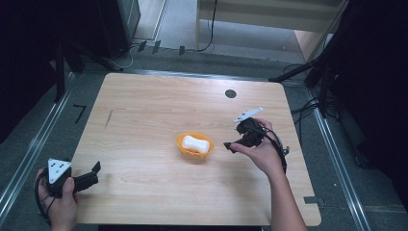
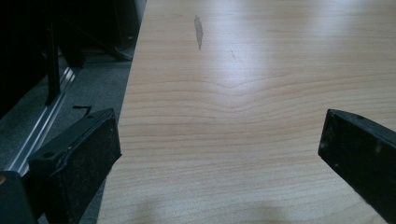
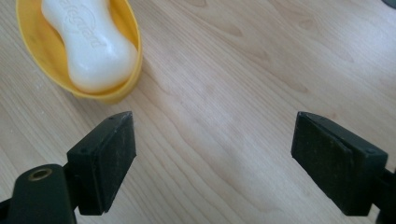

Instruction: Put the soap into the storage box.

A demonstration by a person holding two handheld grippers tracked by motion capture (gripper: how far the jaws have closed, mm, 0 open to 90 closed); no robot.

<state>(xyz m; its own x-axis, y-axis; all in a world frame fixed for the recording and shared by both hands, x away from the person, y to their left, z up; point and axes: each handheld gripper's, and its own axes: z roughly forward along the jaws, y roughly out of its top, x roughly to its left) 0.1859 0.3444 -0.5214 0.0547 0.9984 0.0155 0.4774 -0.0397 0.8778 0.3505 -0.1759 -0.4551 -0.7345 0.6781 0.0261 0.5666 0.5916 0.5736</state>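
Inside yellow dish (image 1: 181,142), white soap (image 1: 197,143).

One yellow dish (image 1: 194,145) sits on the one wooden surface (image 1: 144,110), and one white bar of soap (image 1: 196,143) lies in it. Two hand-held tongs are present, the left tongs (image 1: 94,172) and the right tongs (image 1: 230,145), each with two black jaws. The surface also carries one round dark hole (image 1: 230,93) and one dark streak (image 1: 108,118).
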